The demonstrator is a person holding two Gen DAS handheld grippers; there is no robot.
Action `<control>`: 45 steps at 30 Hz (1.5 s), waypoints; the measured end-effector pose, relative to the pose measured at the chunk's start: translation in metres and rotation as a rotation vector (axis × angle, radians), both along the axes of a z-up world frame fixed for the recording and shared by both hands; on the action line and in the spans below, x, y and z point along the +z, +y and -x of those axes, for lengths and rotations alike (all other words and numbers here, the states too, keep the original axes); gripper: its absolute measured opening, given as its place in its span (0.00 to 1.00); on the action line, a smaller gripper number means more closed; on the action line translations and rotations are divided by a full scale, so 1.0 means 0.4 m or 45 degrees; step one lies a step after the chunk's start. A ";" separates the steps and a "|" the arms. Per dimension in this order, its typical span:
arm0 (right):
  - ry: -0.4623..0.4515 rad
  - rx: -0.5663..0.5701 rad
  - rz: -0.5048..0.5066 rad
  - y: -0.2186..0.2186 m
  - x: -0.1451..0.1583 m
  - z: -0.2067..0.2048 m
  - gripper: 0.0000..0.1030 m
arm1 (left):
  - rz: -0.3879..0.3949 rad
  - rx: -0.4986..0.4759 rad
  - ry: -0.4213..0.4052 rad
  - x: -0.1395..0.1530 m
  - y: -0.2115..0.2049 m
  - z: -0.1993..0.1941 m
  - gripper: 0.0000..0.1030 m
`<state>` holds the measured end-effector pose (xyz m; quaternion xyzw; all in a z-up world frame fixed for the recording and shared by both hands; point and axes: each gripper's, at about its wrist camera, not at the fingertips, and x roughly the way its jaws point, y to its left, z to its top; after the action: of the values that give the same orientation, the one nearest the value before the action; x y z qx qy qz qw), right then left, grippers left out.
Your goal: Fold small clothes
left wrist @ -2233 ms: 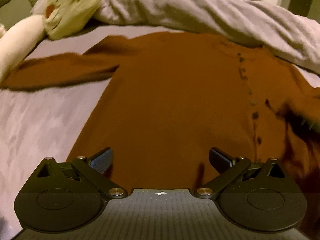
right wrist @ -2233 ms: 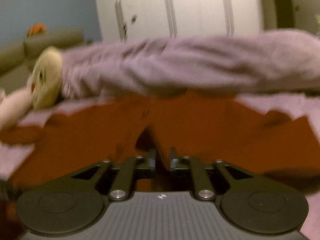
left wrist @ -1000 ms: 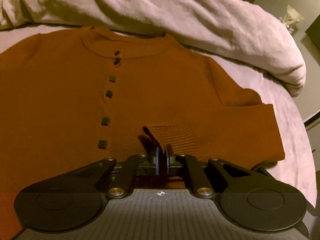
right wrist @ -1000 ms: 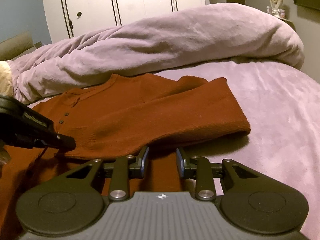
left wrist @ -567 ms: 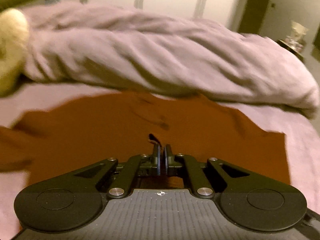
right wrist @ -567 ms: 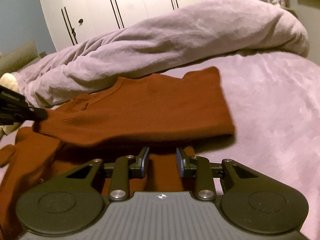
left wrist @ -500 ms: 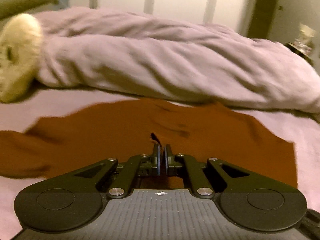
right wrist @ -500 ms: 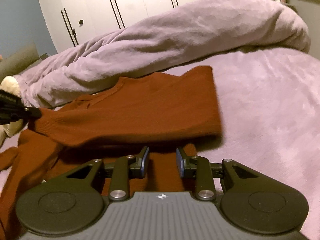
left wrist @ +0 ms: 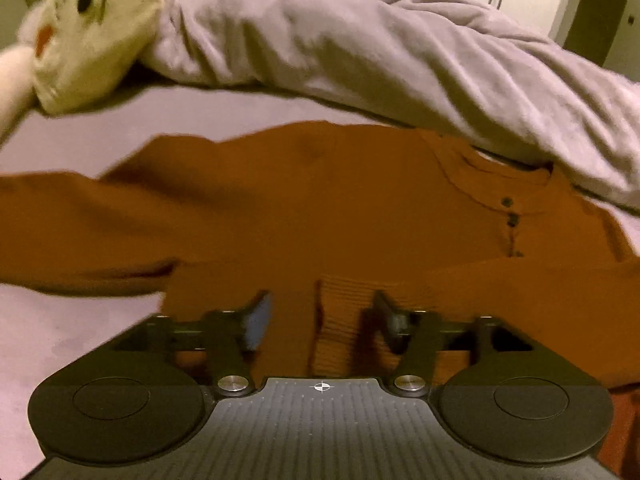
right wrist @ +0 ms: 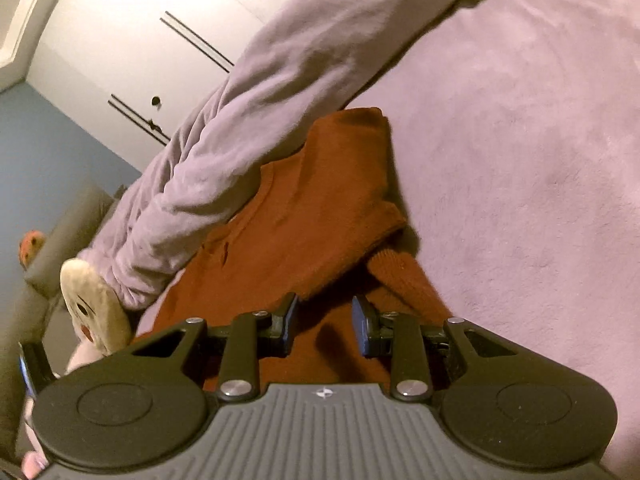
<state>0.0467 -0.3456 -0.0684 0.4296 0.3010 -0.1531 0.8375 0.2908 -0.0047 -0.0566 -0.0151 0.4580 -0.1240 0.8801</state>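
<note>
Left gripper jaws opening, about half wide; ribbed cuff of the folded-over sleeve lies between the fingers, pads not pressing it. Right gripper part open, holds nothing, hovers over the lower sweater with cloth showing in the gap; contact cannot be told. Sweater lies flat on the bed, front up, buttons visible. Long axis runs from the hem near the grippers to the collar far, by the duvet. One sleeve is folded across the chest, the other stretches out sideways on the left of the left wrist view. Plush toy lies beyond, against the duvet. Wardrobe farthest.
</note>
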 end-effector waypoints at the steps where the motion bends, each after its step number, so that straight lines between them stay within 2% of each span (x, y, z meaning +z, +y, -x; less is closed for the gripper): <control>1: -0.007 -0.018 -0.009 -0.004 -0.003 -0.006 0.27 | 0.041 -0.024 0.029 -0.011 -0.002 -0.004 0.60; 3: -0.024 -0.055 -0.054 -0.016 -0.015 -0.017 0.28 | 0.096 -0.069 0.061 -0.029 -0.009 -0.011 0.58; 4: -0.035 -0.082 -0.090 -0.025 -0.024 -0.022 0.28 | 0.088 -0.076 0.052 -0.033 -0.016 -0.009 0.51; 5: -0.051 -0.111 -0.135 -0.034 -0.035 -0.027 0.28 | 0.065 -0.077 0.036 -0.036 -0.022 -0.010 0.42; 6: -0.063 -0.140 -0.167 -0.043 -0.042 -0.029 0.28 | 0.030 -0.070 0.021 -0.035 -0.028 -0.015 0.18; 7: -0.081 -0.170 -0.191 -0.051 -0.049 -0.029 0.28 | 0.018 -0.068 0.020 -0.035 -0.032 -0.020 0.07; 9: -0.115 -0.237 -0.252 -0.064 -0.062 -0.034 0.28 | 0.062 -0.071 0.037 -0.025 -0.029 -0.031 0.06; 11: -0.141 -0.292 -0.300 -0.070 -0.070 -0.034 0.28 | 0.047 -0.079 0.001 -0.003 -0.029 -0.031 0.06; 14: -0.153 -0.305 -0.284 -0.063 -0.068 -0.043 0.29 | 0.040 -0.098 -0.088 0.039 -0.019 -0.029 0.06; 17: -0.155 -0.299 -0.252 -0.057 -0.064 -0.046 0.31 | 0.058 -0.090 -0.133 0.065 -0.003 -0.034 0.06; 20: -0.173 -0.308 -0.255 -0.056 -0.064 -0.041 0.35 | 0.057 -0.054 -0.170 0.080 0.019 -0.041 0.06; 24: -0.177 -0.335 -0.254 -0.054 -0.066 -0.042 0.35 | 0.111 -0.002 -0.169 0.089 0.060 -0.061 0.06; 27: -0.172 -0.351 -0.242 -0.050 -0.066 -0.046 0.35 | 0.078 0.017 -0.178 0.086 0.073 -0.071 0.05; 28: -0.183 -0.365 -0.255 -0.050 -0.067 -0.045 0.35 | 0.071 0.025 -0.180 0.084 0.078 -0.073 0.01; 30: -0.215 -0.426 -0.313 -0.056 -0.076 -0.033 0.35 | 0.016 0.043 -0.211 0.082 0.085 -0.074 0.01; 31: -0.220 -0.450 -0.326 -0.060 -0.080 -0.031 0.32 | 0.003 0.045 -0.217 0.080 0.089 -0.074 0.01; 33: -0.189 -0.459 -0.317 -0.067 -0.085 -0.040 0.23 | 0.037 0.043 -0.181 0.070 0.099 -0.082 0.01; 38: -0.118 -0.400 -0.207 -0.055 -0.077 -0.061 0.12 | 0.060 -0.005 -0.079 0.022 0.096 -0.080 0.03; 41: -0.083 -0.350 -0.118 -0.047 -0.071 -0.064 0.11 | 0.077 0.006 -0.016 -0.007 0.105 -0.078 0.11; 45: -0.060 -0.322 -0.061 -0.042 -0.067 -0.073 0.11 | 0.108 0.010 -0.005 -0.018 0.117 -0.069 0.34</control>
<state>0.0760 -0.3625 -0.0952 0.4874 0.2283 -0.2403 0.8078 0.3184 0.0422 -0.0640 -0.0539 0.4504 -0.1399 0.8801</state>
